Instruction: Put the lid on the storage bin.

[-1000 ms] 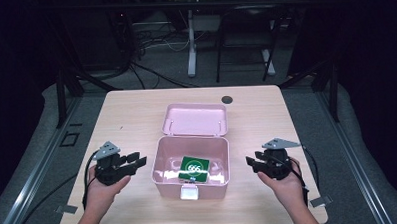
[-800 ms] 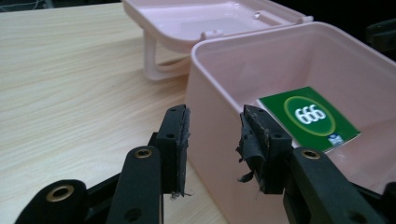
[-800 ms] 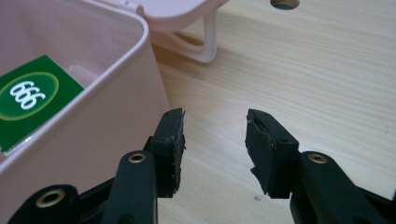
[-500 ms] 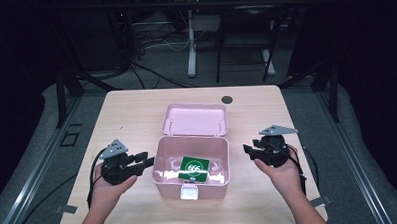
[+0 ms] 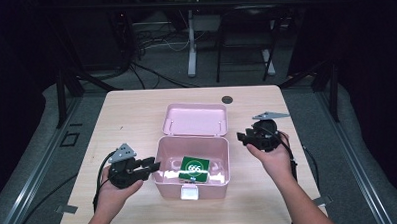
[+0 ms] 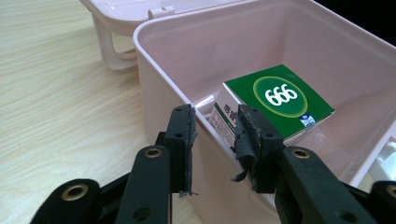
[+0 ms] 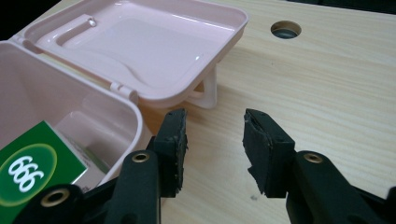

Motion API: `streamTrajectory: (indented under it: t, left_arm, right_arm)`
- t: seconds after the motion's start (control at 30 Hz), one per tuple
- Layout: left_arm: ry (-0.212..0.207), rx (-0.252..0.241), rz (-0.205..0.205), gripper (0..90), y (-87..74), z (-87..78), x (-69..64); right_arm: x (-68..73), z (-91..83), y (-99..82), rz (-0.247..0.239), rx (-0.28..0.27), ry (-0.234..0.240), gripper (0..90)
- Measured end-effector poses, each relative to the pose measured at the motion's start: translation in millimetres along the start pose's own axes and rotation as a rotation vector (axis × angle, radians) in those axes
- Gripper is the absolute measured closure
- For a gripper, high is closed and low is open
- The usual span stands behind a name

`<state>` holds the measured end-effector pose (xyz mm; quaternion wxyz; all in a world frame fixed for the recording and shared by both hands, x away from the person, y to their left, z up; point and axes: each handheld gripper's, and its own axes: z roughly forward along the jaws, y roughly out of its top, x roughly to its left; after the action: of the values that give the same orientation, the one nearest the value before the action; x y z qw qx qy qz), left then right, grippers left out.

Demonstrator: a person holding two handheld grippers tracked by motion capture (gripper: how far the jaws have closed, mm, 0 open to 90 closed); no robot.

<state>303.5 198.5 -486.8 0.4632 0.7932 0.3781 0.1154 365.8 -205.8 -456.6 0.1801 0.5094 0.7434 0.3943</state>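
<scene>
left fingers (image 6: 212,140) half-parted astride the pink box (image 6: 154,74) wall, closing; right fingers (image 7: 215,140) half-parted, empty, closing above bare table (image 7: 327,84)

Left gripper (image 5: 149,167): black body, grey three-cornered plate on top, black cable looping from its rear. Right gripper (image 5: 243,137): same build, plate and cable. Fingers (image 6: 181,140): flat black bars, brass-ringed pivot holes, worn dark pads with frayed, peeling edges. Forearms bare; no sleeves or gloves in view.
</scene>
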Motion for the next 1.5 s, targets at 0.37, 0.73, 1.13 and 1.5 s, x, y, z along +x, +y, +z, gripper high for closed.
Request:
streamTrajectory:
  t: [0.37,0.73,1.13,1.5]
  left_arm:
    - [-0.002,0.0,-0.008,70.1,-2.7,-5.3,-3.9]
    - [-0.027,0.002,-0.015,69.4,-6.3,-8.6,-10.6]
    - [-0.024,0.003,-0.014,69.4,-7.4,-9.6,-12.3]
    - [-0.038,-0.006,-0.012,68.6,-8.2,-8.5,-14.2]
  right_arm:
    - [0.4,26.9,28.7,0.039,0.023,-0.012,61.8]
    - [-0.7,62.5,49.5,0.1,0.086,0.001,65.8]
    - [-5.4,90.5,56.1,0.152,0.142,-0.038,67.3]
    - [-7.8,108.2,62.6,0.196,0.147,-0.082,70.9]
